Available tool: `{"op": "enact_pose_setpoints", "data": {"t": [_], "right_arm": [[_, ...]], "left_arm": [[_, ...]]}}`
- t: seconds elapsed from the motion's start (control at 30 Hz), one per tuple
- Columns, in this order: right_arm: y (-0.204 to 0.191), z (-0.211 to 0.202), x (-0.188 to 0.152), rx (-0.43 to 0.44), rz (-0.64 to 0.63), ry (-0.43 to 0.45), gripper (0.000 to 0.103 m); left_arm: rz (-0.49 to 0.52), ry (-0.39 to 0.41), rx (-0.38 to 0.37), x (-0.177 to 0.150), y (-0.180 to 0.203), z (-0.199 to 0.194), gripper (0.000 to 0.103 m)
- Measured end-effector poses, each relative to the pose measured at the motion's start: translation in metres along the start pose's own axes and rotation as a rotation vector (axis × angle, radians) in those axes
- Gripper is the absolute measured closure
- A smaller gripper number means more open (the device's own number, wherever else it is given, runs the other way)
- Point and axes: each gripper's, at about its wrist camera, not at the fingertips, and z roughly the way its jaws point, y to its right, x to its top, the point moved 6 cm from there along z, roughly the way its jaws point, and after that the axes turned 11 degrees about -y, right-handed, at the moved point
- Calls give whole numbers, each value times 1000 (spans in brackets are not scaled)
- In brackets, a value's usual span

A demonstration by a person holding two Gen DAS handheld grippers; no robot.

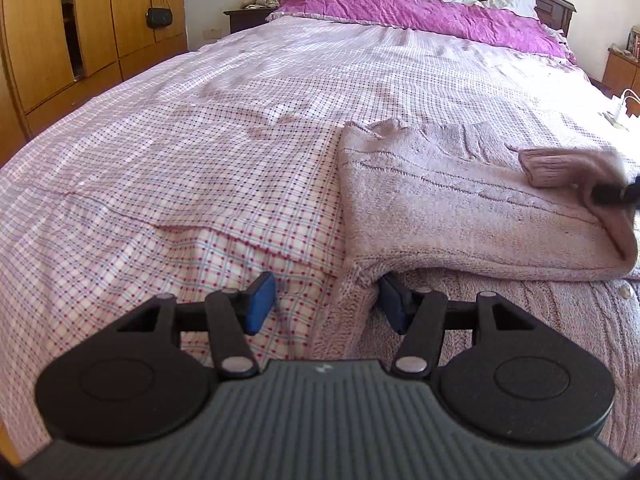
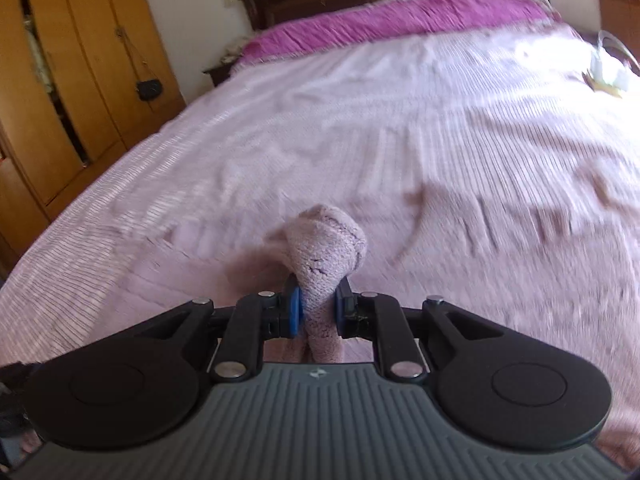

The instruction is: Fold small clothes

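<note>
Blue pads of the left gripper [image 1: 326, 304] stand apart, 1 on the checked bedspread [image 1: 180, 160], the other tucked at the near edge of the pink sweater [image 1: 460, 208]. That sweater lies on the bed's right side, partly folded over itself. Over it, the right gripper [image 2: 318, 312] is clamped on a bunched sleeve [image 2: 326, 240], lifted clear. Motion blurs the right wrist view. Purple pillows [image 1: 420, 12] line the headboard.

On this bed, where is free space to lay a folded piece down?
Free: the checked bedsheet between the fuzzy pink knitted sweater, the wooden wardrobe side and the magenta pillow. Crowded: the near right, under the sweater.
</note>
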Motion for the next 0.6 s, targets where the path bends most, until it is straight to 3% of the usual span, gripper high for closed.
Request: {"op": "enact_pose_setpoints", "data": {"t": [0.07,0.2,0.33,0.47,0.6], "right_arm": [[15,4,-9,34,62,4,83],[23,-5,-19,101,136,27,66],[18,-28,-18,53,93,83,51],[3,-49,-13,54,29,136,48],[-27,-56,-9,82,-76,135,47]], "left_arm": [[1,4,3,-1,0,-5,45],[5,30,-12,2,2,-22,45],[25,88,-37,12,8,-43,45],[41,99,-76,27,20,-45,45],[69,82,-78,38,35,-31,45]]}}
